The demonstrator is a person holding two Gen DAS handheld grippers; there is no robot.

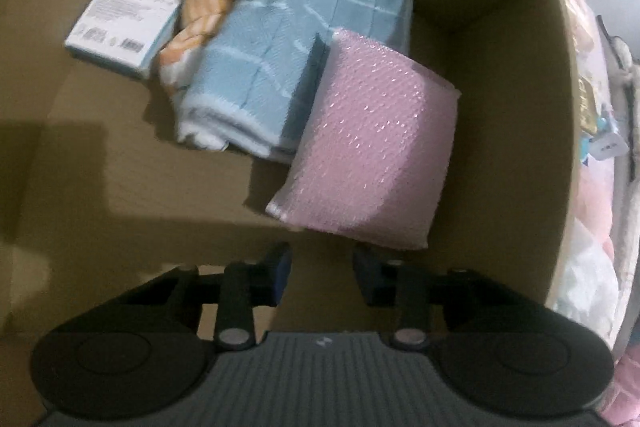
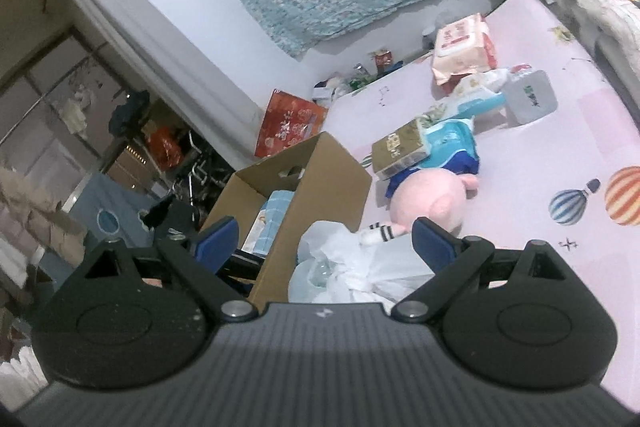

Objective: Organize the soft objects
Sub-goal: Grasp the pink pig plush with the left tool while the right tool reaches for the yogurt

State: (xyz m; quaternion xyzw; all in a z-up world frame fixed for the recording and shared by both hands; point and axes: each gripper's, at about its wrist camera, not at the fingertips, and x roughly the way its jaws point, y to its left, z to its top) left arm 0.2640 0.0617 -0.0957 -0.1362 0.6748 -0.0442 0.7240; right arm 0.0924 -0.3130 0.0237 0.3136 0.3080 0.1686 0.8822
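Fingers [image 1: 280, 277] of left gripper [image 1: 322, 277] parted, empty, above pink sponge [image 1: 372, 151] lying in cardboard box [image 1: 520, 75] against blue towel [image 1: 280, 55]. Right gripper [image 2: 325, 241] open, empty. Likely between placements; next: fetch pink plush [image 2: 430, 197] from bed [image 2: 540, 155].

ahead of my right tool the pink bed sheet [image 2: 540, 155] carries a cardboard box [image 2: 324, 183], pink plush pig [image 2: 432, 199], white plastic bag [image 2: 352, 263] and wipes packs [image 2: 464, 47].
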